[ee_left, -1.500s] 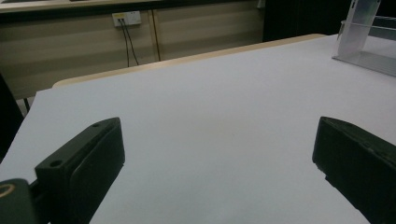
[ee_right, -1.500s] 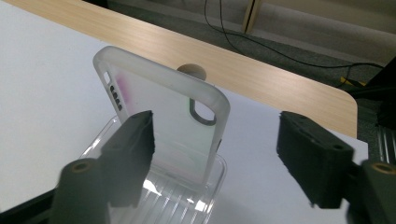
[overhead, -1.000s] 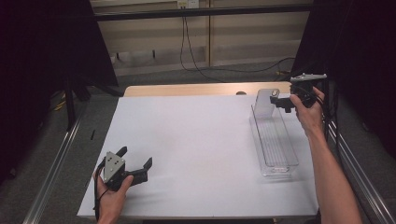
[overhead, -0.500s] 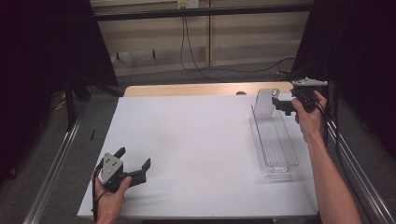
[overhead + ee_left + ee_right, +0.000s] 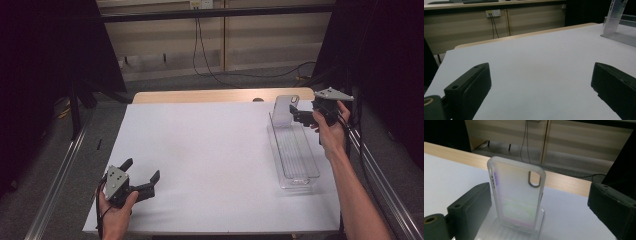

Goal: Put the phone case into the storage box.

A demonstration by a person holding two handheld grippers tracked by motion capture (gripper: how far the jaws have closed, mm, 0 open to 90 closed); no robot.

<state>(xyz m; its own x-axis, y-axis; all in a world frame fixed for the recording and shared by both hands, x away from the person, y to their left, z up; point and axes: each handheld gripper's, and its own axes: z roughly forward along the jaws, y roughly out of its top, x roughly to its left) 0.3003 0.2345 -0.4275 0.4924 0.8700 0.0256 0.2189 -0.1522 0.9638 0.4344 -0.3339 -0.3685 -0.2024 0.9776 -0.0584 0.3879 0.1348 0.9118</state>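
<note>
The left gripper (image 5: pixel 142 182) idles low over the white table (image 5: pixel 210 150), jaws spread, nothing between them. The right gripper (image 5: pixel 298 116), jaws having just widened, faces the translucent frosted plastic phone case (image 5: pixel 516 195), which stands upright just ahead at the far end of the clear ribbed plastic tray (image 5: pixel 295 150), propped for an easy pinch, not yet gripped.

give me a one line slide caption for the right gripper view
Right gripper with black jaws wide open around an upright translucent frosted phone case standing at the end of a clear plastic tray.
</note>
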